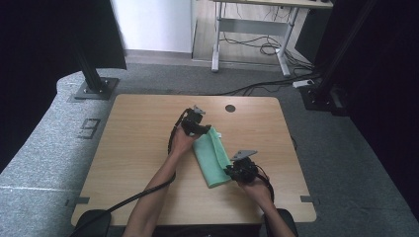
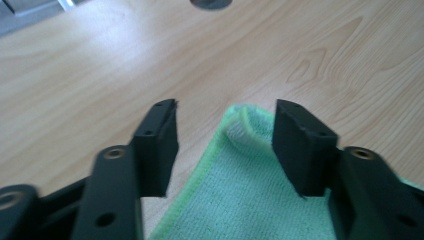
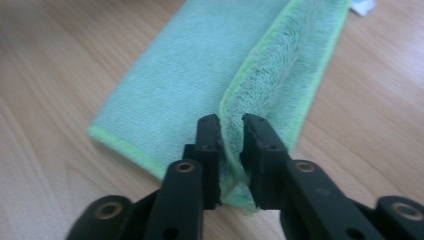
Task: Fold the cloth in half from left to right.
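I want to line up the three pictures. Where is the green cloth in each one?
High view: the green cloth lies mid-table between both grippers.
Left gripper view: its corner sits lower centre, between open jaws.
Right gripper view: it runs from centre to top right, its raised edge between the jaws.
Shared landmark: the cloth's lighter green hem.

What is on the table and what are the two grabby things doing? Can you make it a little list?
cloth: green cloth, folded into a long strip on the table
left gripper: jaws open, standing either side of the cloth's far corner, not pressing it
right gripper: jaws on a raised edge of the cloth at its near end
table hole: round grommet near the far edge
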Demonstrator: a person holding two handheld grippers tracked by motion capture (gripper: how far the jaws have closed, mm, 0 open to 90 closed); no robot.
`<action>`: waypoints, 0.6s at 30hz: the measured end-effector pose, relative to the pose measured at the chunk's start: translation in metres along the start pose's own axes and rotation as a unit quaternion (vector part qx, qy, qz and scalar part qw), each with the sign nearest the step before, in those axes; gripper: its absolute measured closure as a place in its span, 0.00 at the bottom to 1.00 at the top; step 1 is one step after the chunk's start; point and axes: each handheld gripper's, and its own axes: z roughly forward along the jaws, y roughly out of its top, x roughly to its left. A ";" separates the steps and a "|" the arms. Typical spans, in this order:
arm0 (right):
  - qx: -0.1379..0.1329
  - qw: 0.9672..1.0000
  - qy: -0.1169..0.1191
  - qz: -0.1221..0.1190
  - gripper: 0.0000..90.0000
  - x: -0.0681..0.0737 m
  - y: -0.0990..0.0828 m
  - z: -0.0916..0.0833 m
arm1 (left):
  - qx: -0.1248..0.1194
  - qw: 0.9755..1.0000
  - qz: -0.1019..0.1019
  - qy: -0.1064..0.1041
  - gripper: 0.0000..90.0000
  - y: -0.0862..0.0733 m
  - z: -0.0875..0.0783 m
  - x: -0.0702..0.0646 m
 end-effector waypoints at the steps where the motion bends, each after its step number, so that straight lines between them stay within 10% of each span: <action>1: -0.001 1.000 -0.003 0.001 0.82 -0.001 0.000 -0.001 | -0.002 1.000 0.002 0.001 0.41 0.001 -0.003 0.001; 9: -0.012 0.999 -0.030 0.013 0.69 -0.011 0.000 -0.009 | -0.007 1.000 0.001 -0.014 0.30 -0.004 -0.019 0.004; 18: -0.003 0.998 -0.060 0.028 0.54 -0.029 -0.003 -0.001 | 0.024 0.999 0.025 -0.029 0.20 -0.045 -0.025 -0.014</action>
